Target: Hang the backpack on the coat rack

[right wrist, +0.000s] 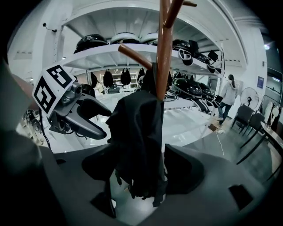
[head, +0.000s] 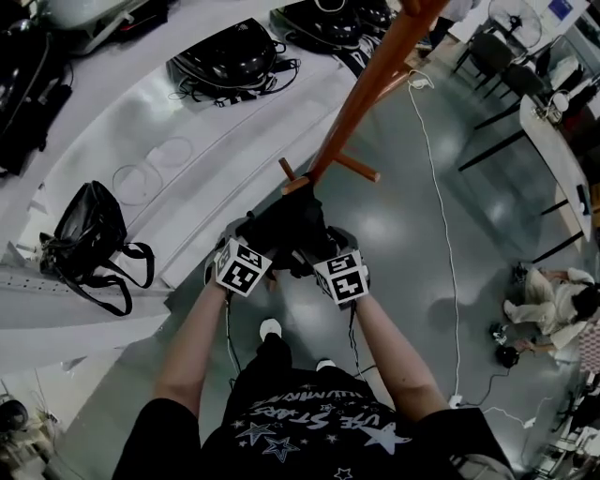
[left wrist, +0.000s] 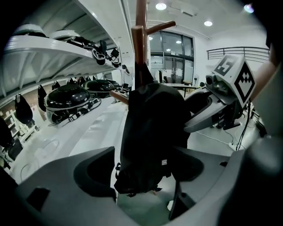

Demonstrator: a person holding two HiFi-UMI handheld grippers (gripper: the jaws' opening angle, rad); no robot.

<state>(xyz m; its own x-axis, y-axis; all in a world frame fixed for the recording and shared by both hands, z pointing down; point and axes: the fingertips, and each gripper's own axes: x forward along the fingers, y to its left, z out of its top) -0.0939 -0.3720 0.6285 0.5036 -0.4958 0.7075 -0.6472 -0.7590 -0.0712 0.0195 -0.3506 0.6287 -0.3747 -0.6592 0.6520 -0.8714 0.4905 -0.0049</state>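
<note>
Fig.: glossy grey-green floor [head: 403, 234] w/ thin white cable [head: 439, 216] across it. Long white curved shelving [head: 187, 141], left, carries black dome-shaped devices [head: 230, 52]. Dark chairs [head: 506, 70] by white table [head: 548, 141], upper right. Round recessed ceiling lamps [left wrist: 161, 6] lit; tall glazed wall [left wrist: 170, 55] beyond.

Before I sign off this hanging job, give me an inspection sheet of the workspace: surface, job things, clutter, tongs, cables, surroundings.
Surface: glossy grey floor; long white counter at the left.
Job's things: black backpack hangs on the wooden coat rack, clear of the floor.
Clutter: black handbag and black helmet-like units on the counter.
Grippers: left tongs and right tongs both open; the backpack shows between their jaws, not gripped.
Cables: white cable runs across the floor past the rack.
Surroundings: person seated on the floor at the right; dark chairs beyond.
</note>
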